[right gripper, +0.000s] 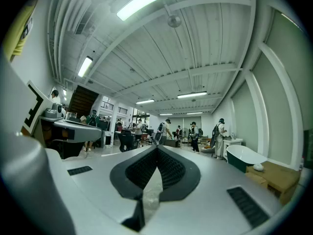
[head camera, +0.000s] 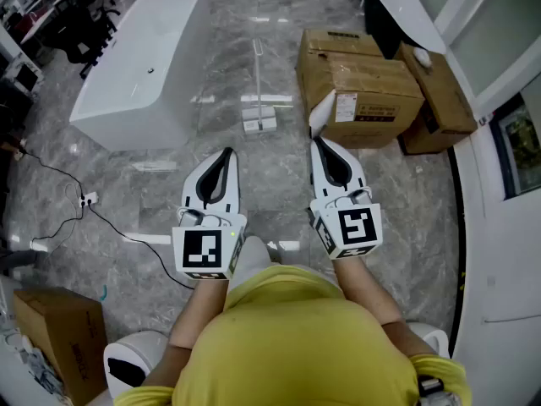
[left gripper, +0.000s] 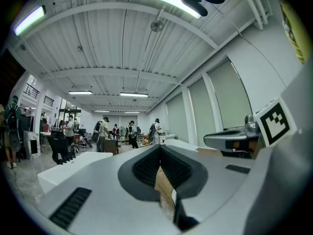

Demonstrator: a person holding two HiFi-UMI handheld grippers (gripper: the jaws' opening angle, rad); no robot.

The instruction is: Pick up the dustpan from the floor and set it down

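A white long-handled dustpan [head camera: 259, 112] stands upright on the grey marble floor, well ahead of both grippers. My left gripper [head camera: 226, 155] is held level at chest height, its jaws closed tip to tip with nothing between them [left gripper: 160, 148]. Beside it, my right gripper [head camera: 319, 145] is also level, shut and empty [right gripper: 156, 149]. Both point out over the floor towards the dustpan, and neither touches it. The dustpan does not show in either gripper view.
A white bathtub [head camera: 144, 66] lies at the far left. Cardboard boxes [head camera: 359, 87] are stacked at the far right, by another tub [head camera: 397, 11]. A power strip with cables [head camera: 89, 200] lies to the left, and a cardboard box [head camera: 59, 328] sits at the near left. People stand far off in the hall [right gripper: 193, 133].
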